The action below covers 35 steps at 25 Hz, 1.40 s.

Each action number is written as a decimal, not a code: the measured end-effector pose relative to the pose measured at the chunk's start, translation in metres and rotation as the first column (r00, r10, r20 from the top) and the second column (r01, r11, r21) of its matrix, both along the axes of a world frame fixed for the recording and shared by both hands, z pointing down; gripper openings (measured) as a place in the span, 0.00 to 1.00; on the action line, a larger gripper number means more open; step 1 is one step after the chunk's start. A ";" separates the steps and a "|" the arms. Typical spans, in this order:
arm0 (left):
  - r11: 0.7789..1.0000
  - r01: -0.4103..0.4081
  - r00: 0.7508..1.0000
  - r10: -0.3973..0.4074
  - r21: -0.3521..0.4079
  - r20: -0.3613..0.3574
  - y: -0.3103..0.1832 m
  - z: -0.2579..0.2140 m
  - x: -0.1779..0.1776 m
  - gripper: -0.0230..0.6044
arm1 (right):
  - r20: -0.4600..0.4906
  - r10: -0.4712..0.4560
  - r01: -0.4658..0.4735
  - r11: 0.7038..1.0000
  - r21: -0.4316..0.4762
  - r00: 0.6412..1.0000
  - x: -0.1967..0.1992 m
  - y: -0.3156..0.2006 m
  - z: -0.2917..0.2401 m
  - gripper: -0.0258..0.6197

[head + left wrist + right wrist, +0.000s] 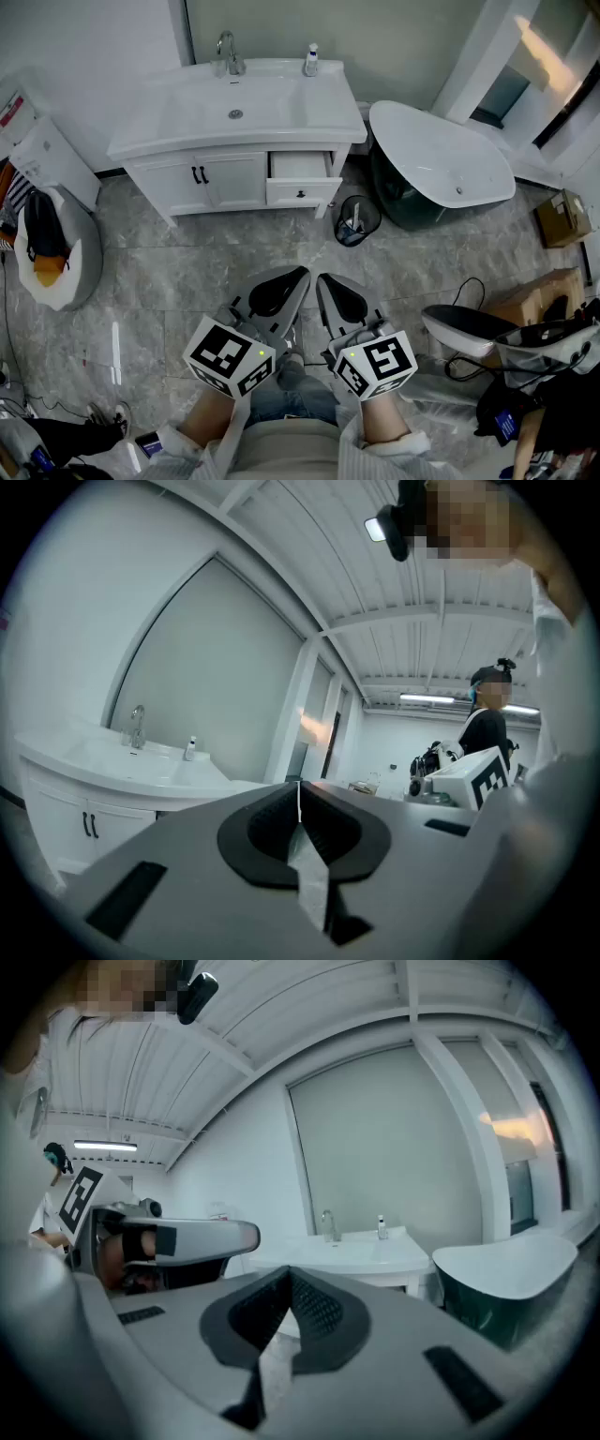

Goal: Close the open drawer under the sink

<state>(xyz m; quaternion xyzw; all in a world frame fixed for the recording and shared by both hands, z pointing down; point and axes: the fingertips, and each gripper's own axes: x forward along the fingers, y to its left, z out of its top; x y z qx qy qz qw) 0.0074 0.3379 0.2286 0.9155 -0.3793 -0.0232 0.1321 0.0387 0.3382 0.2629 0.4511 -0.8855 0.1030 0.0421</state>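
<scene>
Nearest, low in the head view, the left gripper (279, 292) and right gripper (339, 298) hang side by side above the tiled floor (187, 272). Each has its jaws pressed together at the tips with nothing between them. Far ahead stands the white vanity (159, 180) with its sink (234, 108). The open drawer (300, 167) juts from the vanity's right side, just left of the bathtub (441, 155), and a wire bin (356, 220) sits on the floor near it. Both grippers are well apart from the drawer. It looks rigid and fairly light on its runners, so a steady push should probably slide it home. Its flat front panel (281, 193), beside the small dark knob (301, 194), seems the best place to press, and closed jaws would serve without any grip.
</scene>
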 end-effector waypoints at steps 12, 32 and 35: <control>1.000 0.012 1.000 -0.012 0.014 0.010 0.025 0.000 0.010 0.07 | 0.011 0.005 -0.005 1.000 0.002 1.000 0.013 0.024 0.002 0.05; 0.999 -0.014 0.999 0.013 0.035 0.033 -0.048 0.009 0.013 0.07 | 0.038 0.041 -0.040 0.999 -0.027 0.998 0.020 -0.048 0.018 0.05; 0.999 -0.022 0.999 0.021 0.035 0.035 -0.081 0.008 0.005 0.07 | 0.041 0.052 -0.051 0.998 -0.026 0.998 0.014 -0.081 0.016 0.05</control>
